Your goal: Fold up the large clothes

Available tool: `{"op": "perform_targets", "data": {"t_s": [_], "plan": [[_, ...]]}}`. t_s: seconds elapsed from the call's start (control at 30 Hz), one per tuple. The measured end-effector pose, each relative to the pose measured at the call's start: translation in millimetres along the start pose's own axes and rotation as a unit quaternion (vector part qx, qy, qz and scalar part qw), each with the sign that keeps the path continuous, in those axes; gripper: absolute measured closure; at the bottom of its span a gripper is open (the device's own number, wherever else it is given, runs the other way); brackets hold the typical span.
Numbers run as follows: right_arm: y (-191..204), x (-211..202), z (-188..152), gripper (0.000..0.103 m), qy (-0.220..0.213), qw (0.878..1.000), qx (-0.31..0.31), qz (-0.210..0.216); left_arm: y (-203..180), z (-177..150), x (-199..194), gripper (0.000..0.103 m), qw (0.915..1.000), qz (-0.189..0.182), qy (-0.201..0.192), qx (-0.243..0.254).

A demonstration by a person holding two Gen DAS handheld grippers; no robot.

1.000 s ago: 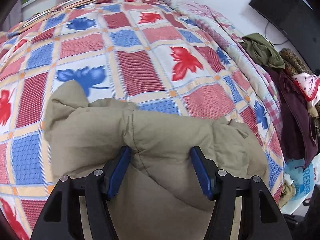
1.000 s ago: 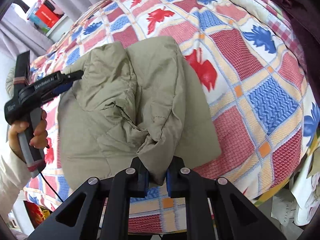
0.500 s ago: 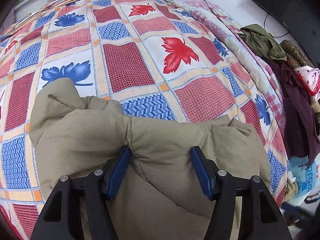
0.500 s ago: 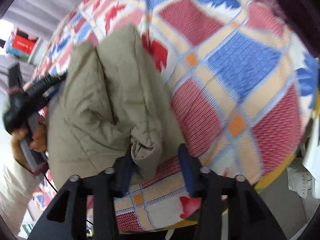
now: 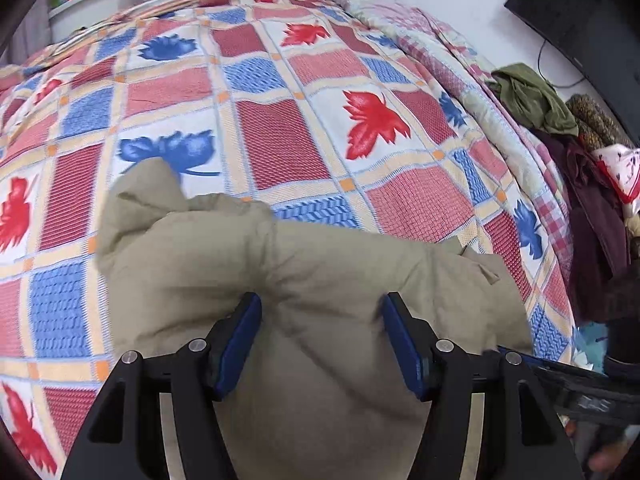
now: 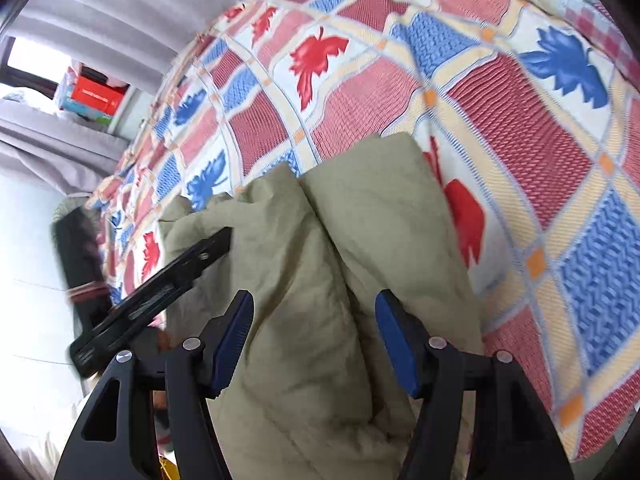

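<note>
Here the khaki padded jacket [image 6: 320, 280] lies bunched on the checked bedspread [image 6: 520, 128], which serves as the landmark throughout. In the right wrist view the jacket forms two long puffy rolls lying side by side; their long axis runs from the near edge of the bedspread up toward its middle, and the far ends finish just short of a red leaf print. In the left wrist view the same jacket [image 5: 280, 272] stretches crosswise, with one lumpy end raised over a blue leaf print and the other end close to the bedspread's right edge.

The left gripper [image 5: 322, 340] is clamped on a thick fold of the jacket, with fabric bulging up between its blue pads [image 5: 240, 344]. The right gripper [image 6: 314, 340] has its jaws opening; the two rolls lie between them, and the pads [image 6: 232, 340] do not seem to press the cloth.

Beyond the jacket, most of the bedspread is bare. Along its right edge in the left wrist view lies a folded pink quilt [image 5: 460, 64], and past that a pile of clothes [image 5: 560, 128]. In the right wrist view the left gripper [image 6: 160, 292] juts over the jacket's left edge.
</note>
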State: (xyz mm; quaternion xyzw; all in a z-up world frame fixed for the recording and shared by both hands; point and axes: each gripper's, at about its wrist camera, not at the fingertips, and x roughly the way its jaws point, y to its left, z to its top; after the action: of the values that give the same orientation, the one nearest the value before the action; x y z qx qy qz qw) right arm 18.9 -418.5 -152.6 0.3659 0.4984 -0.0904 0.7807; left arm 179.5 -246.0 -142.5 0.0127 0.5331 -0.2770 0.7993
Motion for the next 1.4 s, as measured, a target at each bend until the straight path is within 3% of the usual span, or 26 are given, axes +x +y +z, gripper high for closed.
{"op": "perform_targets", "data": {"t_s": [0.13,0.27,0.57,0.73,0.77,0.8,0.83,0.9,1.13,1.17,1.2,1.4], "plan": [[-1,12,-7,0.055,0.011,1.0,-0.009,-0.022,25,-19,-33,0.039,0.9995,0.028,-0.013,-0.008],[-6,20,-11,0.059,0.019,0.999,-0.024,-0.039,50,-44,-41,0.039,0.9984,0.04,0.019,-0.035],[1,35,-13,0.06,0.02,0.994,-0.065,-0.087,58,-61,-39,0.039,0.9961,0.044,0.038,-0.067],[6,17,-18,0.057,0.021,0.995,-0.061,-0.079,60,-63,-45,0.039,0.9954,0.048,0.047,-0.069],[6,12,-19,0.056,0.019,0.995,-0.061,-0.078,61,-63,-46,0.034,0.9951,0.049,0.048,-0.07],[7,7,-21,0.054,0.015,0.995,-0.061,-0.077,62,-64,-47,0.02,0.9947,0.055,0.05,-0.071],[7,0,-23,0.052,0.01,0.995,-0.06,-0.076,63,-65,-48,0.018,0.9945,0.061,0.048,-0.071],[6,-11,-26,0.046,0.002,0.995,-0.056,-0.078,64,-67,-51,0.018,0.9947,0.061,0.046,-0.069],[2,-35,-31,0.04,-0.009,0.995,-0.048,-0.092,68,-73,-53,0.018,0.994,0.058,0.055,-0.075],[2,-36,-31,0.04,-0.01,0.994,-0.048,-0.094,68,-73,-53,0.012,0.9941,0.057,0.055,-0.074],[1,-37,-31,0.039,-0.01,0.994,-0.048,-0.096,68,-73,-53,0.0,0.9941,0.056,0.057,-0.073],[-7,-35,-28,0.036,-0.008,0.994,-0.043,-0.101,68,-79,-52,0.0,0.9943,0.047,0.064,-0.072]]}}
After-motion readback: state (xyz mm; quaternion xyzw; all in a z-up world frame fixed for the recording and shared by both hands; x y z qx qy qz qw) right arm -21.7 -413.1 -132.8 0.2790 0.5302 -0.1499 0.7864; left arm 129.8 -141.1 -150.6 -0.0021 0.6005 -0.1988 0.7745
